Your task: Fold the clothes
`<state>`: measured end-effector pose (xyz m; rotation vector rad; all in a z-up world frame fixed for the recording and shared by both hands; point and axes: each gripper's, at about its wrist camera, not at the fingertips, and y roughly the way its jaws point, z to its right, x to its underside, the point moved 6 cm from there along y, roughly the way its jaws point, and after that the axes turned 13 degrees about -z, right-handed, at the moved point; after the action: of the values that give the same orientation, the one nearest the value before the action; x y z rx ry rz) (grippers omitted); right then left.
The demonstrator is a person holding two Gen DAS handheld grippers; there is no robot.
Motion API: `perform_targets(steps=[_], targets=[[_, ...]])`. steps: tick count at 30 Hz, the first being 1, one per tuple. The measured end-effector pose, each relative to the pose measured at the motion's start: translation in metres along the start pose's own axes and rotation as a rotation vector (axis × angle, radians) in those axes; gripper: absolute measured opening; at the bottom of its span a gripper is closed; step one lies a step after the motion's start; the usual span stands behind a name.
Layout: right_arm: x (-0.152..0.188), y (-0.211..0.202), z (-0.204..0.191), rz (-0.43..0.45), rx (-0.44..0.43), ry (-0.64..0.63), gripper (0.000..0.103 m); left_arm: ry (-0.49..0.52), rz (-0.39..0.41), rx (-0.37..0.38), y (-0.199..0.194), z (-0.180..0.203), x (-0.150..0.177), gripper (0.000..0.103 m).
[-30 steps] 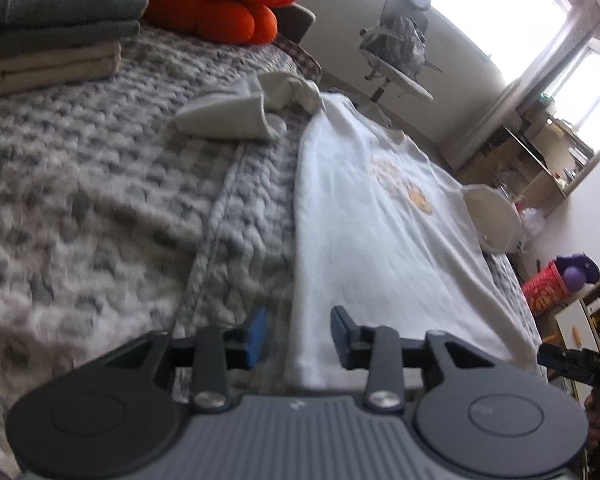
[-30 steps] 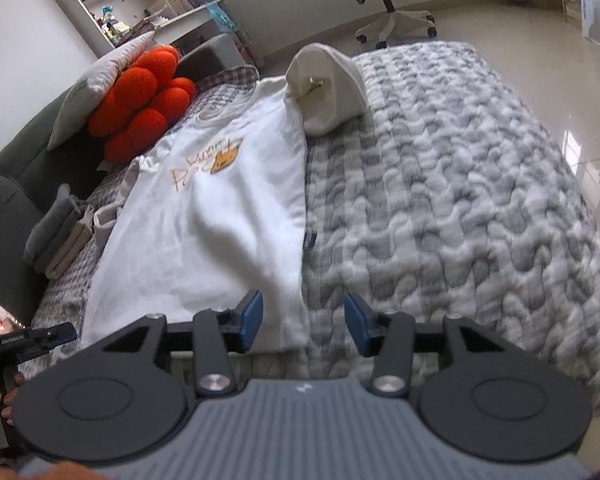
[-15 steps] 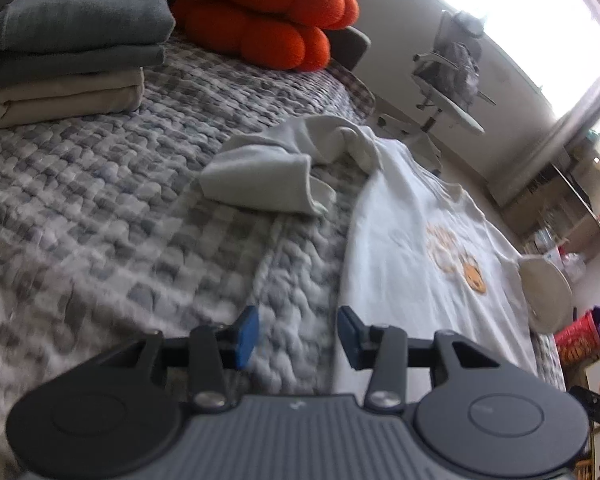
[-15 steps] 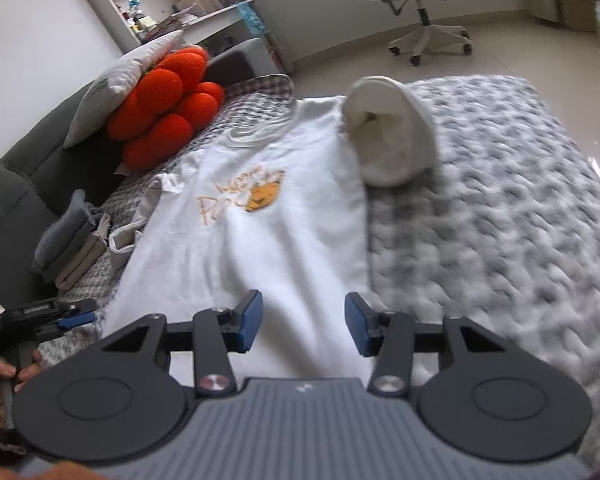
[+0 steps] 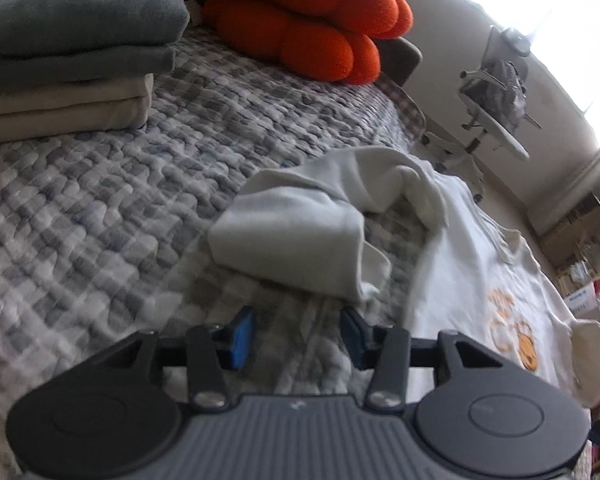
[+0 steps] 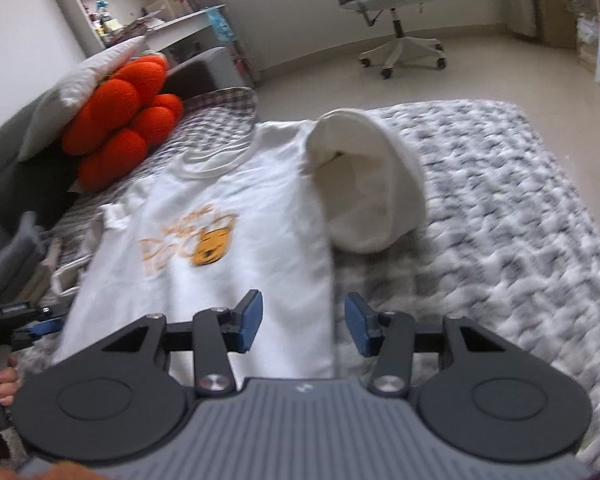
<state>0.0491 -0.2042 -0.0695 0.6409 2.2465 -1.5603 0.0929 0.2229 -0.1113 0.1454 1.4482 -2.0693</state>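
Your white T-shirt (image 6: 228,240) lies flat, print up, at frame centre on the bed's grey-and-white knitted blanket (image 6: 500,240). Its sleeve (image 5: 300,240) is bunched mid-frame in the left view. Folded clothes (image 5: 68,60) are stacked upper left, beside the orange cushion (image 5: 320,32). A white office chair (image 6: 392,12) stands on the tiled floor (image 6: 480,68), upper right. Your left gripper (image 5: 296,338) is part-open over blanket, gripping nothing. Your right gripper (image 6: 304,326) is part-open and empty, straddling the shirt's right edge.
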Motion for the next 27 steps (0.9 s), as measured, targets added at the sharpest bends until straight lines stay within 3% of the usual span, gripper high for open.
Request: perform_targets(steps=[3,6,8,10,13,15,17,20,27], targets=[[-0.009,0.004,0.013,0.009,0.026,0.032,0.050,-0.008,0.022,-0.021,0.006,0.000,-0.008,0.043],[-0.019,0.009,0.027,0.031,0.066,0.060,0.050,-0.013,0.042,-0.060,0.012,0.000,-0.016,0.027],[-0.025,0.012,0.034,0.045,0.087,0.074,0.050,-0.017,0.057,-0.092,0.016,-0.001,-0.022,0.009],[-0.030,0.016,0.041,0.052,0.106,0.080,0.050,-0.021,0.075,-0.132,0.018,-0.004,-0.026,0.000],[-0.035,0.024,0.048,0.056,0.146,0.077,0.049,-0.021,0.127,-0.201,0.015,-0.009,-0.034,0.000],[-0.038,0.029,0.053,0.061,0.164,0.074,0.040,-0.020,0.160,-0.244,0.012,-0.013,-0.040,0.000],[-0.041,0.032,0.054,0.072,0.167,0.070,0.022,-0.019,0.187,-0.274,0.008,-0.019,-0.049,0.000],[-0.048,0.029,0.052,0.102,0.194,0.054,0.017,-0.021,0.216,-0.301,-0.002,-0.025,-0.060,0.000],[-0.073,0.009,0.053,0.209,0.332,-0.001,0.012,0.010,0.216,-0.262,-0.017,-0.023,-0.069,0.000]])
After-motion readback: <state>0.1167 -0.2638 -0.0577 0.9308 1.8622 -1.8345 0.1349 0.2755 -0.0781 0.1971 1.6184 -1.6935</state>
